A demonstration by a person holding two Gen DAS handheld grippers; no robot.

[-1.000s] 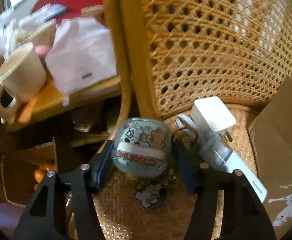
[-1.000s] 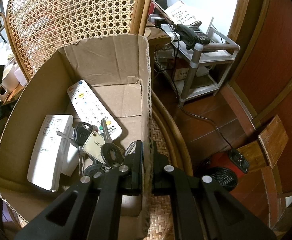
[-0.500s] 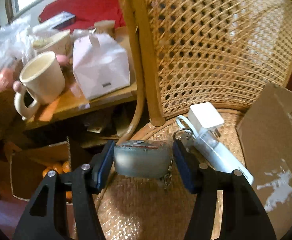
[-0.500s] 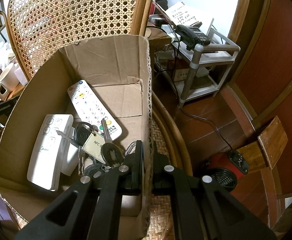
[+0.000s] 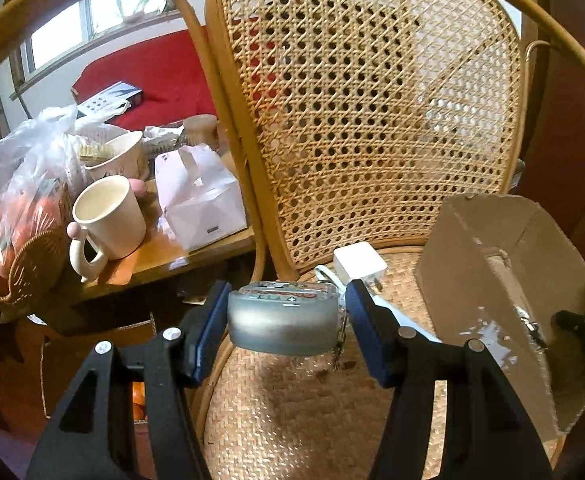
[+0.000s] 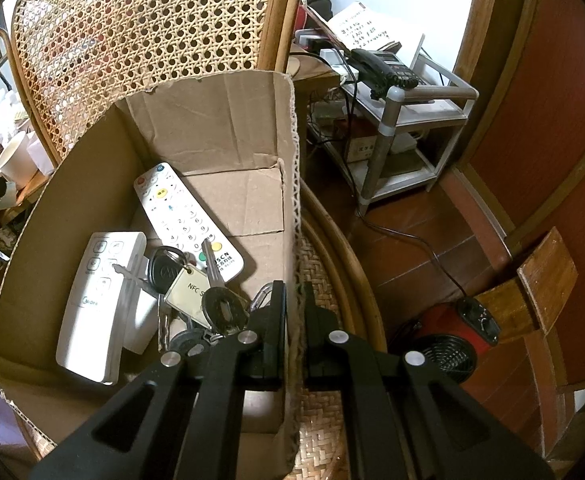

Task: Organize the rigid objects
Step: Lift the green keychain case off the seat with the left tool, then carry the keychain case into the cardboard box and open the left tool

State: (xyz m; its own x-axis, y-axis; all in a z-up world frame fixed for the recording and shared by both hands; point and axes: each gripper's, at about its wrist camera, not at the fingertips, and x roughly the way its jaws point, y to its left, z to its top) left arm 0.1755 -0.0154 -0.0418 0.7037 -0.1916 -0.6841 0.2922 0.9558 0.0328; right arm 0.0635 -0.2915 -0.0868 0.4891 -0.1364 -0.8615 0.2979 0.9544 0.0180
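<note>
Rigid objects are partly sorted already: inside the open brown cardboard box on the woven rattan chair seat lie a long white TV remote with coloured buttons, a white rectangular air-conditioner remote and a bunch of metal keys with a cream NFC tag. The left gripper is clamped on a rounded grey-green translucent case with a cartoon sticker, lifted clear of the seat, with a small chain dangling at its right side. The right gripper is pinched onto the box's right wall, seemingly steadying it. Left on the seat, behind the case and just beside the box, are a white square charger plug and a white elongated item, mostly hidden. By my judgement the case goes into the box next, then those two.
</note>
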